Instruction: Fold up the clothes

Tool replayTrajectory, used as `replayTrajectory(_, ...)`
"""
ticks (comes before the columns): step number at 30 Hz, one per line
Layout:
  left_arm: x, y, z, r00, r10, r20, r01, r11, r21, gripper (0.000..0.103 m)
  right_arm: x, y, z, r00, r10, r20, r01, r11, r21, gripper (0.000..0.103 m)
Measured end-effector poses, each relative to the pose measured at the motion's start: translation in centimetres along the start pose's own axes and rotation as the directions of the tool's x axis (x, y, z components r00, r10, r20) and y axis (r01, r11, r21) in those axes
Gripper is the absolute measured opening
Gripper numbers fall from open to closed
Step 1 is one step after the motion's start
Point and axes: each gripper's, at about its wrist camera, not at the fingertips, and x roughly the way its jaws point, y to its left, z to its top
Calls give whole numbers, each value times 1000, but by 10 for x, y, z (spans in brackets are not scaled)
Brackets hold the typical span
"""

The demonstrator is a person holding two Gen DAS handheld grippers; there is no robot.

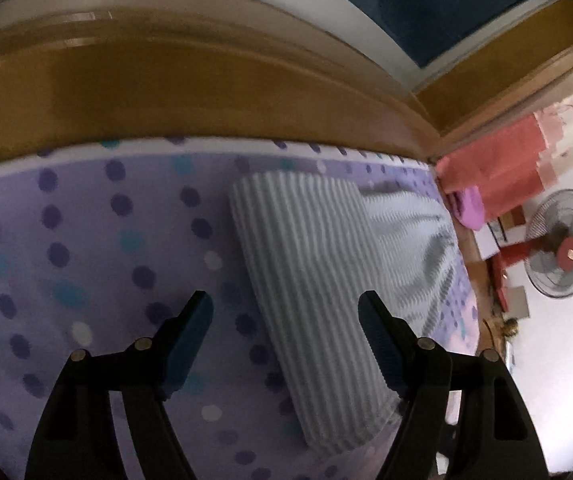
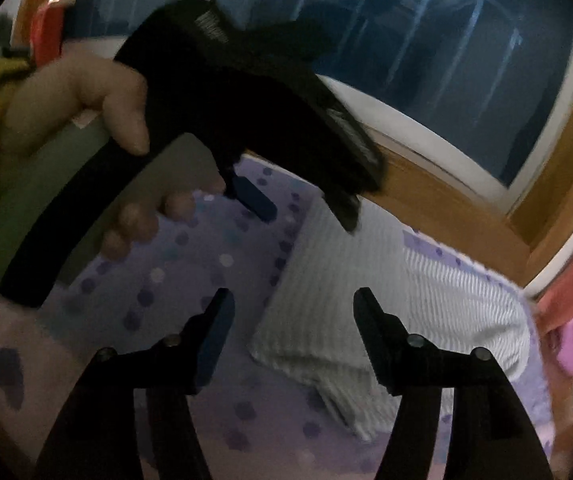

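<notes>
Left wrist view: both claws, left claw (image 1: 286, 304) and right claw (image 2: 290, 300), stand open and empty above the striped garment (image 1: 306, 280) on the bed (image 1: 86, 240). Pinch 2 corners evenly, then fold across.

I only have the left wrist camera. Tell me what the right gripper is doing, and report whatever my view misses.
Observer: The right gripper is open with nothing between its fingers. It is above the near left corner of the striped garment.
Operator: Describe my left gripper from outside.
Observer: The left gripper hangs over the garment's far left edge, apparently clear of the cloth. A hand is holding it.
Operator: Check the fold's near edge.
Observer: An under layer pokes out past that edge, rumpled on the dotted bedsheet.
</notes>
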Motion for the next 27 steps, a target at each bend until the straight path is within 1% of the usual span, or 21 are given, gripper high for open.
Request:
replayTrajectory(4, 7, -2, -2, 999, -49, -9, 50, 997, 56, 77, 26, 15, -2, 991, -80, -103, 83, 996, 23, 63)
replayTrajectory(7, 10, -4, -1, 997, -71, -17, 72, 995, 63, 77, 30, 13, -4, 983, -125, -136, 132, 990, 48, 62)
replayTrajectory(8, 11, -5, 0, 996, -82, -25, 84, 995, 60, 77, 31, 10, -4, 982, -121, -148, 133, 988, 72, 62)
replayTrajectory(9, 12, -6, 1, 995, -91, -33, 93, 994, 59, 77, 32, 4, -4, 981, -108, -161, 126, 986, 105, 58)
replayTrajectory(10, 13, -8, 1, 995, -96, -39, 98, 993, 62, 76, 34, -1, -4, 979, -100, -176, 124, 983, 132, 49)
replayTrajectory(11, 15, -10, 1, 995, -95, -42, 98, 993, 66, 76, 34, -3, -5, 980, -92, -178, 118, 982, 145, 46)
replayTrajectory(12, 16, -13, 1, 995, -91, -44, 94, 993, 71, 76, 32, -4, -5, 981, -82, -174, 109, 983, 151, 44)
replayTrajectory(14, 16, -19, 0, 996, -84, -39, 87, 994, 73, 76, 28, -6, -7, 985, -63, -162, 88, 983, 158, 35)
replayTrajectory(16, 14, -24, -1, 997, -74, -30, 76, 994, 73, 76, 22, -13, -8, 989, -32, -144, 58, 982, 180, 32)
replayTrajectory(20, 9, -34, 0, 997, -73, -15, 74, 995, 71, 76, 12, -31, -12, 993, 24, -117, 7, 967, 256, 30)
replayTrajectory(23, 5, -45, 1, 998, -70, 3, 70, 995, 69, 76, 4, -41, -14, 995, 40, -92, -13, 960, 281, 30)
replayTrajectory(27, -2, -65, 4, 997, -67, 22, 65, 993, 99, 76, -12, -59, -19, 997, 55, -57, -34, 945, 327, 30)
